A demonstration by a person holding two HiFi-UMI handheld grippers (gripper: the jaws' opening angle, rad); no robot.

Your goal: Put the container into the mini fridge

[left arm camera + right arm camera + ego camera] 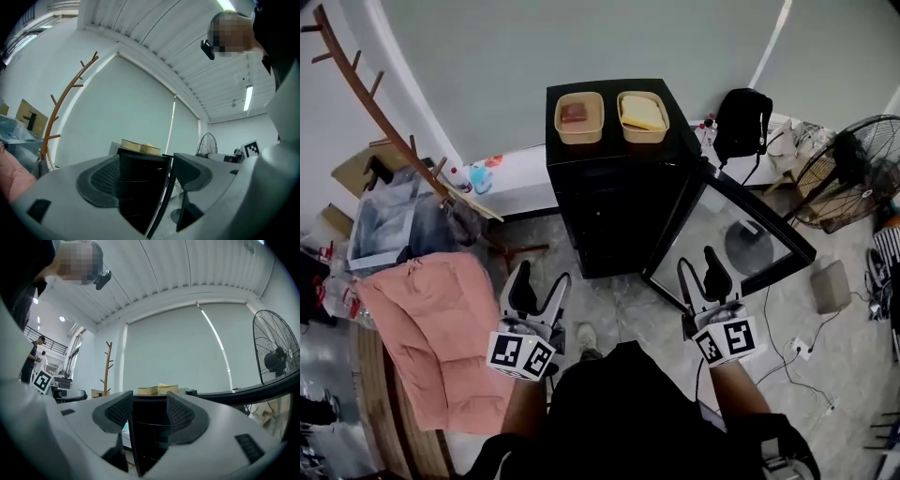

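Note:
Two tan containers stand on top of the black mini fridge [609, 187]: the left container [579, 117] holds something reddish brown, the right container [642, 115] something yellow. The fridge's glass door [731, 234] hangs open to the right. My left gripper [542, 281] is low in front of the fridge, open and empty, well short of it. My right gripper [700, 270] is open and empty beside the open door. Between the jaws of the left gripper [145, 176] the fridge [140, 187] shows at a distance with both containers [140, 147] on top. The right gripper [149, 413] frames the same containers [158, 390].
A wooden coat rack [375, 103] leans at the left, above a pink cloth [431, 328]. A black bag [742, 122] sits on a low white shelf [511, 183] behind the fridge. A floor fan [853, 169] and cables [806, 347] lie at the right.

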